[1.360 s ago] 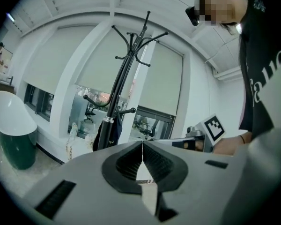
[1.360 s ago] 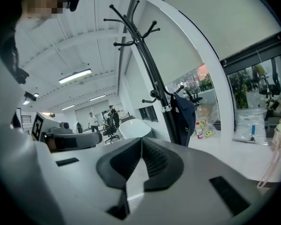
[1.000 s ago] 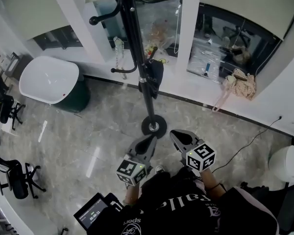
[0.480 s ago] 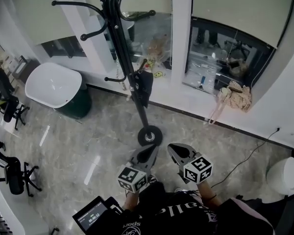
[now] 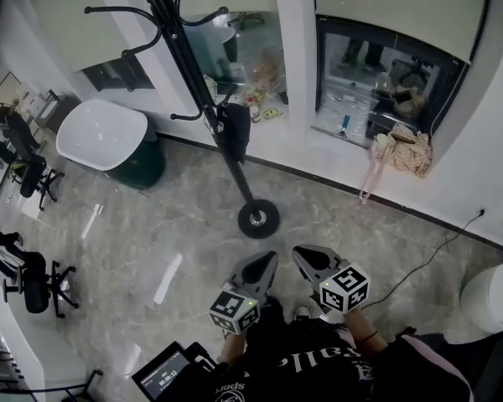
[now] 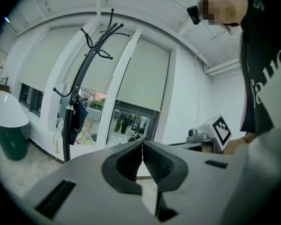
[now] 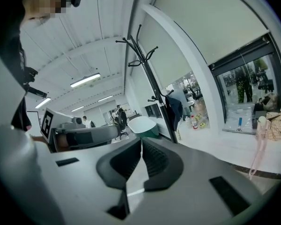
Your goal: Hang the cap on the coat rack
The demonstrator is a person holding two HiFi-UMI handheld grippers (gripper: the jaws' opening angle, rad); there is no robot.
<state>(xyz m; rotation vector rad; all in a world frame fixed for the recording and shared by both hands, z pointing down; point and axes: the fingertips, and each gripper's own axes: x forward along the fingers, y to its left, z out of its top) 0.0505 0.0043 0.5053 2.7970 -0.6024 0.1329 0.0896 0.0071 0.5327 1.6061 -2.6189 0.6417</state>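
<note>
Jaws shut on nothing, the left gripper (image 5: 267,257) and right gripper (image 5: 298,253) have drawn back from the coat rack (image 5: 203,99), the dark cap (image 5: 233,131) hanging low on it ahead of them, the task apparently done.

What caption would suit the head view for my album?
Dark cap hangs on the black coat rack; left claw and right claw shut and empty.

— What colour is the coat rack (image 5: 188,64)?
— Black. The cap (image 5: 234,131) is dark navy.
— And the floor (image 5: 134,233)?
— Grey, marbled with paler veins.
— The grippers?
— The left gripper (image 5: 267,260) and the right gripper (image 5: 302,253) are grey with black ribbed fingers (image 6: 129,163). Each cube (image 5: 344,286) is white with black square markers.
— The tub (image 5: 101,132)?
— White above, dark green below.
</note>
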